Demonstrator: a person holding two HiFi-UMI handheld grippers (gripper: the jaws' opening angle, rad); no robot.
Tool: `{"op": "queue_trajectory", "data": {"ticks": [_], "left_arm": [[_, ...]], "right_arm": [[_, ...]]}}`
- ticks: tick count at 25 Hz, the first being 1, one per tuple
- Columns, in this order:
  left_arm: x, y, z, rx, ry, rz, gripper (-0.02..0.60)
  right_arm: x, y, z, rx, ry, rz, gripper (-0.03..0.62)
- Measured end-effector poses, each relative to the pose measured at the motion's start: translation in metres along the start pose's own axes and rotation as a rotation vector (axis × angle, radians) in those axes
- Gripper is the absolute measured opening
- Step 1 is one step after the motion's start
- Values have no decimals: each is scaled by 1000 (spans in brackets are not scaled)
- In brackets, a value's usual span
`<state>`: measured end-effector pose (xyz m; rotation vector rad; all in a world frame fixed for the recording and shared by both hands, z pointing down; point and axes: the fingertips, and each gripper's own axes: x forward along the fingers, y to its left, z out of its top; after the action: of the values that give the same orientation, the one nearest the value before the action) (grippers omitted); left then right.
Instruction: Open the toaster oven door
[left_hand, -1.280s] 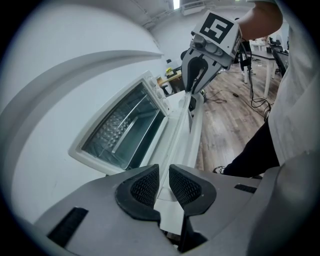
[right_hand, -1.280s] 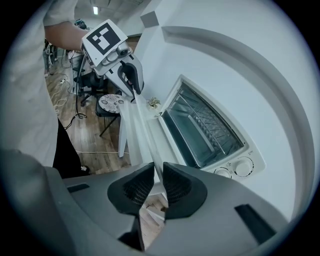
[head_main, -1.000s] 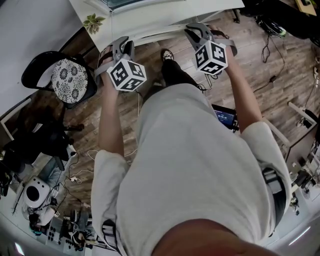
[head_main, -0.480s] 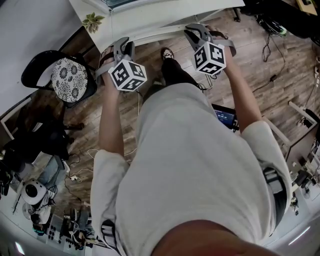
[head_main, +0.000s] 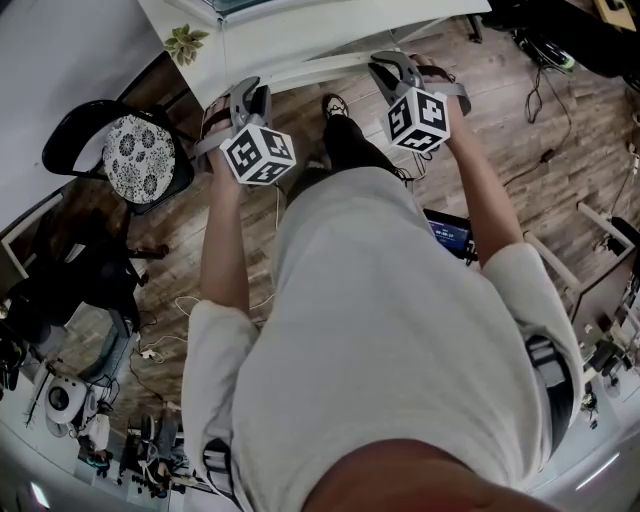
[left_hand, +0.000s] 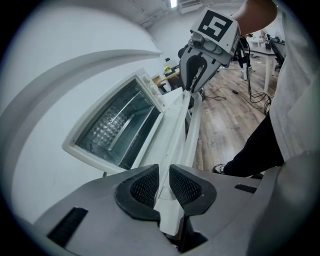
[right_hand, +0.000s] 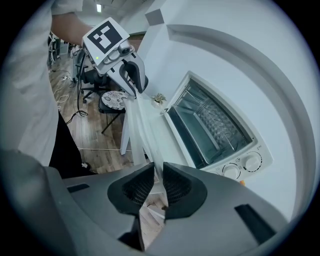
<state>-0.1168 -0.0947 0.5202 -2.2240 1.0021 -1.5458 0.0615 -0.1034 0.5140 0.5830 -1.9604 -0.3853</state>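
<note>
Toaster oven (right_hand: 215, 127) sits on the white surface (head_main: 175, 18) ahead of me, its door (left_hand: 167, 117) swung down and out toward me. I see my left claw (left_hand: 164, 175) and right claw (right_hand: 159, 172) each clamped on the door's white handle bar (head_main: 330, 68), at opposite ends.

Head view: the toaster oven (head_main: 235, 6), at the far edge of the table (head_main: 300, 40), is cut off by the picture's top edge, leaving only a sliver of glass. Your torso (head_main: 400, 340) hides the floor below you. The tips of your left gripper (head_main: 247, 90) and right gripper (head_main: 385, 62) are too small to make out there. Left gripper view: the door handle (left_hand: 172, 145) hides the oven's control side. Right gripper view: the markings on the knobs (right_hand: 242, 166) are too small to read.
</note>
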Motion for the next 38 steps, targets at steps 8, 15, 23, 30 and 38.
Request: {"op": "queue_trajectory", "data": {"ticks": [8, 15, 23, 30, 38], "left_arm": [[-1, -1, 0, 0, -5, 15, 74], [0, -2, 0, 1, -11, 38, 74], [-1, -3, 1, -4, -15, 71, 74], [4, -12, -5, 1, -10, 89, 75], [7, -18, -7, -28, -16, 113, 75]], "right_arm": [[-1, 1, -1, 6, -13, -12, 55], [-1, 2, -2, 12, -30, -64, 55], [-2, 2, -4, 20, -27, -138, 57], [5, 11, -8, 36, -11, -172, 60], [7, 17, -12, 43, -13, -215, 61]]}}
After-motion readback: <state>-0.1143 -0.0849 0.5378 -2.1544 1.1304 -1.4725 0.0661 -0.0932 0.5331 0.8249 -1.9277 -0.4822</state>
